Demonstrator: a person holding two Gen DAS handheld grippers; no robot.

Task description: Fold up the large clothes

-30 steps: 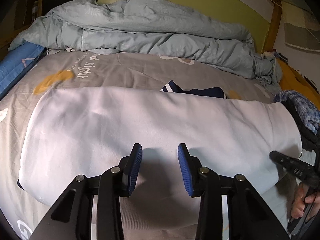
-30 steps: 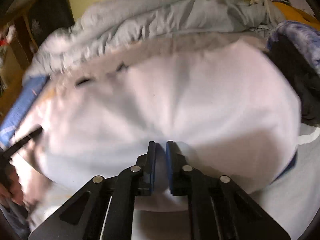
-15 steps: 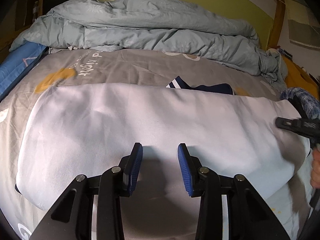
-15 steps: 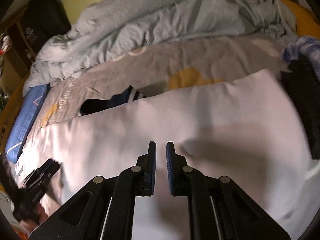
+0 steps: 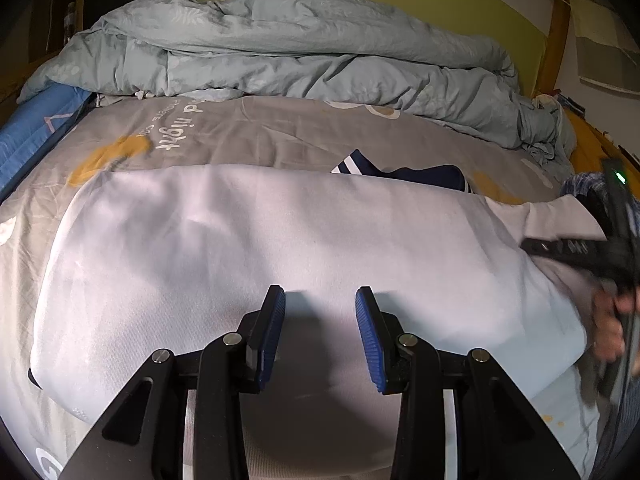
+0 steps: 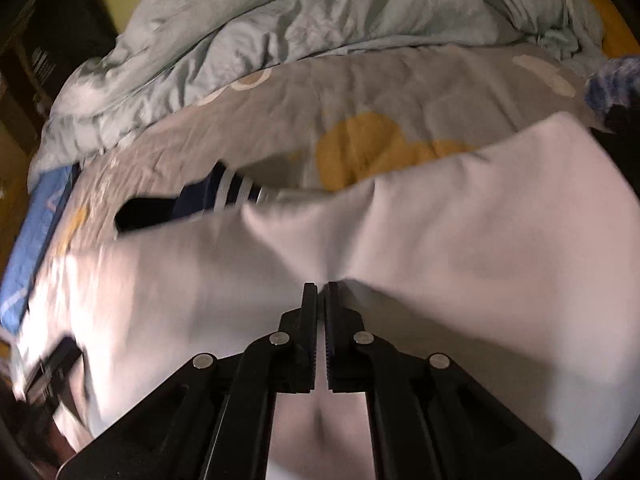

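Two grippers work over one white garment (image 5: 248, 240) spread flat across the grey bedsheet (image 5: 280, 136). The left gripper (image 5: 320, 334) hangs low above the near part of the cloth, its blue-padded fingers (image 5: 272, 332) set well apart with nothing between them. The right gripper (image 6: 322, 336) has its fingers pressed together, pinching a fold of the white garment, which puckers into creases just ahead of the tips. In the left wrist view the right gripper shows at the garment's right end, blurred, tilted inward over the cloth, a hand (image 5: 610, 324) wrapped round its handle. Beyond the garment's far edge a dark navy item with white stripes (image 6: 216, 196) lies on the sheet, partly under the white cloth. Further back a pale blue duvet (image 5: 304, 56) is heaped against the headboard (image 5: 400, 0).
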